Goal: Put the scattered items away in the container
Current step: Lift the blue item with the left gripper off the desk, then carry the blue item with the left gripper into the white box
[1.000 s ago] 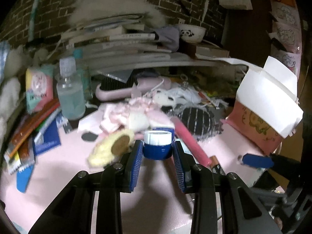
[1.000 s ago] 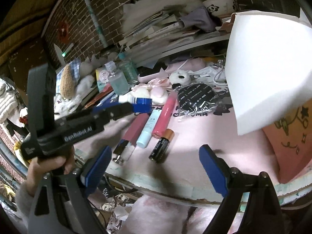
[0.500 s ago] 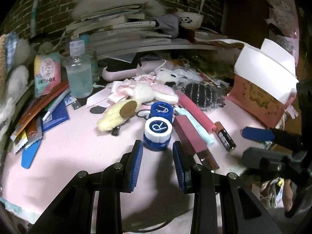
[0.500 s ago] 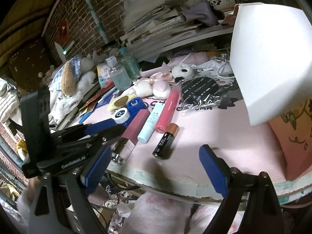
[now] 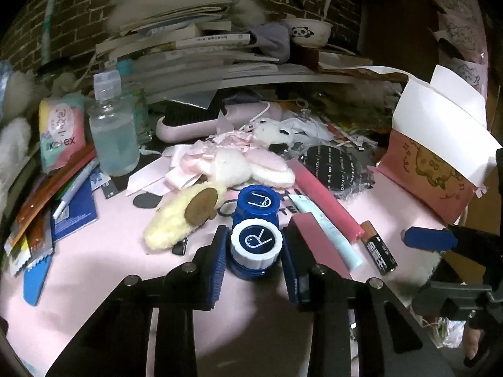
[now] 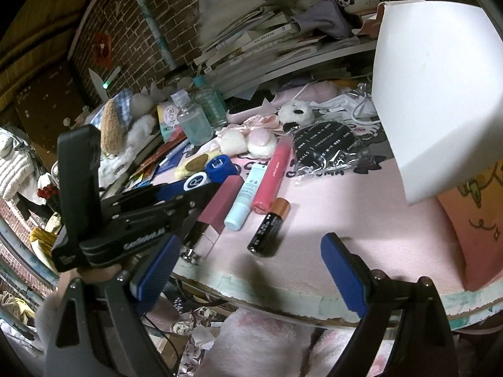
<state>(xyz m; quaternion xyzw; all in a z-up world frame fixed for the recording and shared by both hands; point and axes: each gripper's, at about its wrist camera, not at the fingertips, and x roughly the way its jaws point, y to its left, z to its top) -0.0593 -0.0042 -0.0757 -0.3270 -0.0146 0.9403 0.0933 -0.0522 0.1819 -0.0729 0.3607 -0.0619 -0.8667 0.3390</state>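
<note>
Here, point by point:

- Left gripper [image 5: 254, 253] set low over the tabletop [image 5: 94, 270], fingers [image 5: 220, 260] parted and flanking the lens case [image 5: 256, 235], one pad on each side of the white cap.
- Not clenched: a thin gap on either side, the case resting on the pink surface near the front edge.
- Probably lined up this way so that the pads meet the round sides squarely; a grip across both caps would be too wide.
- Right gripper [image 6: 248, 271] spread wide and empty, hanging just off the front rim of the tabletop, seemingly kept out of the way.
- Container [image 5: 440, 169], a pink box with white flaps standing up, off to the right and well apart from the case.
- Close on the right of the case: a maroon box [image 5: 317, 242] just beside the right finger, likely to be nudged on closing.
- Beyond that, a pale blue tube [image 5: 327, 229], a pink tube [image 5: 323, 201] and a battery [image 5: 377, 251], all lying between the case and the container.
- On the left, a yellow fluffy clip [image 5: 176, 220] near the left finger, not touching it.
- Judged best lifted clear before swinging right, since the tubes and the raised flap stand in a low path.
</note>
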